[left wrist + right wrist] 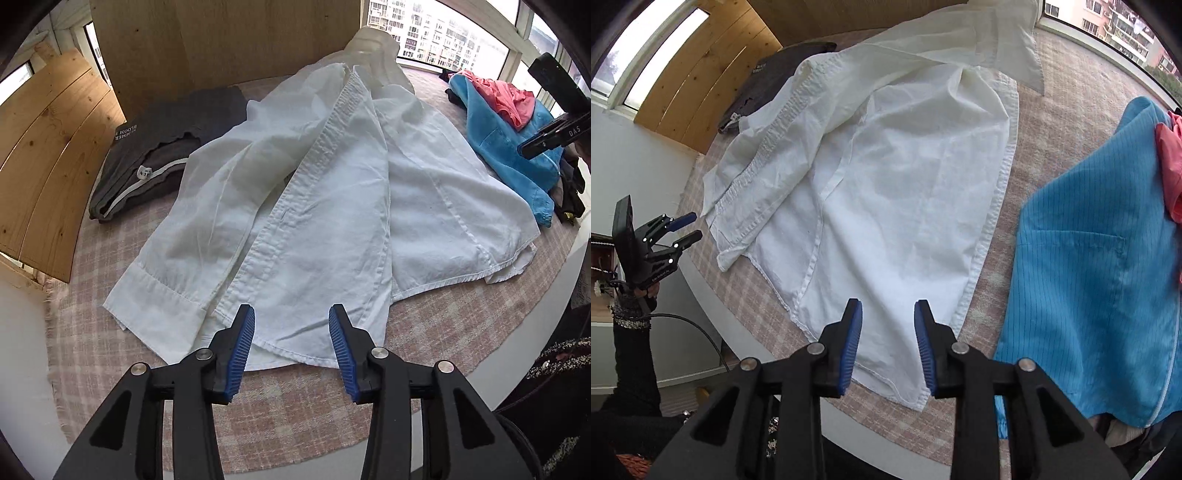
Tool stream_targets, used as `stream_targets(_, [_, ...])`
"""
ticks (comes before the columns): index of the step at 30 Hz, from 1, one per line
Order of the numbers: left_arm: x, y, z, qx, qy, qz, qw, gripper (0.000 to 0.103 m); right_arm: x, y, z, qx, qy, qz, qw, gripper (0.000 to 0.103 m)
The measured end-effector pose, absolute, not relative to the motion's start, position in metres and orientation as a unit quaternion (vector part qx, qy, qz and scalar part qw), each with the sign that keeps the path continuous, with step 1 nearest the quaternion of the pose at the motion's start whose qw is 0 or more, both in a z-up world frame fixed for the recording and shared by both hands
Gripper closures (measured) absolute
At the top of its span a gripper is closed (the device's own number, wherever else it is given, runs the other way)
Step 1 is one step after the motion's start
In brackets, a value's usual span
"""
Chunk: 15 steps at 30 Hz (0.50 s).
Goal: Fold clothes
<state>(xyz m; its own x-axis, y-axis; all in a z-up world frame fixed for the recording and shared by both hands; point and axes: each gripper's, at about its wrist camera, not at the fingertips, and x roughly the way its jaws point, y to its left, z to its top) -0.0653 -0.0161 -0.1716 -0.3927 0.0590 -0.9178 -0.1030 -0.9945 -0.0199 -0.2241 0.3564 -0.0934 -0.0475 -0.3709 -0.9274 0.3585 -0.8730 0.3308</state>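
Note:
A white button shirt lies spread on the pink checked cloth of the table, with one sleeve folded in on the left and the placket running down the middle. My left gripper is open just above the shirt's bottom hem. In the right wrist view the same shirt lies ahead, and my right gripper is open over its near hem corner. The left gripper also shows at the left of the right wrist view, open. The right gripper's black body shows at the right of the left wrist view.
A folded dark grey garment lies at the back left by wooden panels. A blue jacket with a pink garment on it lies to the right of the shirt. The table's white rim runs along the near side.

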Motion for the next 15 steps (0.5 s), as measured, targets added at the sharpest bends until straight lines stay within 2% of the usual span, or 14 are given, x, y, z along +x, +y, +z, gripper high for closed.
stream_targets(4, [-0.075,-0.034,-0.194,-0.573,0.015,0.816,0.07,0.063,-0.274,0.284,-0.075,0.617,0.004,-0.74,0.268,0.059])
stream_targets(7, [-0.082,-0.036,-0.202,-0.574,0.043,0.816,0.061,0.063,-0.316,0.256,-0.066,0.624,0.011,-0.735,0.264,0.059])
stream_targets(12, [-0.089,-0.052,-0.21,-0.571,0.024,0.818,0.057,0.063,-0.344,0.213,-0.078,0.64,0.04,-0.721,0.263,0.059])
stream_targets(15, [-0.09,-0.045,-0.217,-0.575,0.045,0.815,0.06,0.064,-0.356,0.204,-0.085,0.646,0.052,-0.719,0.252,0.059])
